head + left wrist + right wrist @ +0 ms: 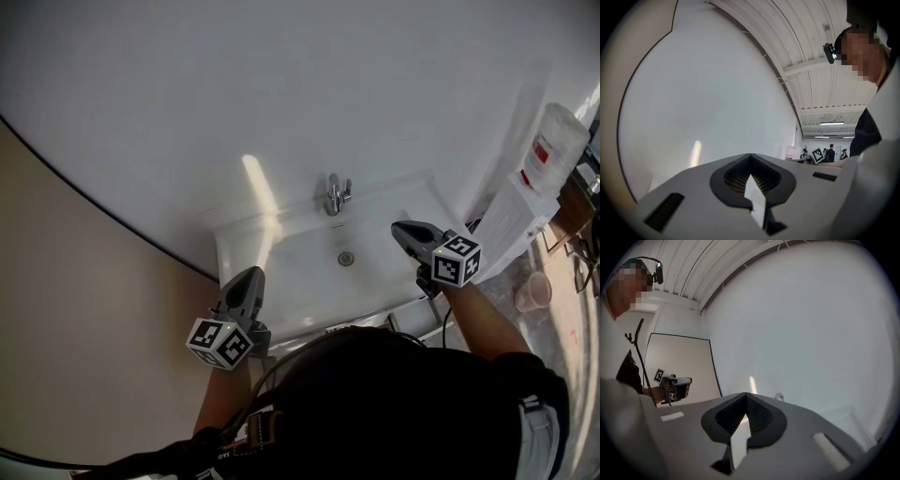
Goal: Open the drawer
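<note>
Head view: my left hand-held gripper point(249, 276) and right hand-held gripper point(400, 229) clenched, empty, over sink point(302, 264) front corners; drawer unseen, approach pending. Next: lower, locate handle.

White basin point(298, 279), chrome tap point(336, 194) and drain point(346, 258) between left tongs point(251, 277) and right tongs point(401, 230); pink cup point(534, 292) right of right tongs.

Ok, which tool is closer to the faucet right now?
Right. The right tool hangs over the right side of the sink, just below-right of the faucet; the left tool sits farther off, at the sink's front-left corner.
</note>
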The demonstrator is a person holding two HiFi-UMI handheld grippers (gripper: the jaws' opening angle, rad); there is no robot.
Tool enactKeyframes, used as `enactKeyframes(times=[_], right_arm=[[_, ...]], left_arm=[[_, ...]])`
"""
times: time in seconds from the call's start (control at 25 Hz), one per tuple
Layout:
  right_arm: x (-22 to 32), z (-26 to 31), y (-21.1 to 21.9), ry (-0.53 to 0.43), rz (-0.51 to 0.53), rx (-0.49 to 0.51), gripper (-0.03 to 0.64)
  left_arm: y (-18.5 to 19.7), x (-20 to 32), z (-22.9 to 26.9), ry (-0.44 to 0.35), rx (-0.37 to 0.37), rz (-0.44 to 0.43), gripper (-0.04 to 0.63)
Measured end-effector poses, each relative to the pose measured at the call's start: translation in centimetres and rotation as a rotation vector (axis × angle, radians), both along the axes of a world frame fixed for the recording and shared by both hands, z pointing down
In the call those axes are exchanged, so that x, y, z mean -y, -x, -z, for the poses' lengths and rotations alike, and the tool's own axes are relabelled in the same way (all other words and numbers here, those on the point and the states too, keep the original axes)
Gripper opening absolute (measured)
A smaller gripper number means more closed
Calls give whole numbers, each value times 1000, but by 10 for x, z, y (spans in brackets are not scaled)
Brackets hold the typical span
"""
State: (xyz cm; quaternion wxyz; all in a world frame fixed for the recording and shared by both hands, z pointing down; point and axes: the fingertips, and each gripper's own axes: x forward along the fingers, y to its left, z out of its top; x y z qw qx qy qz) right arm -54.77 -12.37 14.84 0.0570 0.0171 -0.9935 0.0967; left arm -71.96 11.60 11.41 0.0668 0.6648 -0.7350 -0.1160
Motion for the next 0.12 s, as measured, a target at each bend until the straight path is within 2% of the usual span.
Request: enactKeyframes(times=[0.12], right_arm=[[-1, -2, -2, 0, -1, -1, -2]], left_arm=[[-2, -1, -2, 0, -1, -3, -9]])
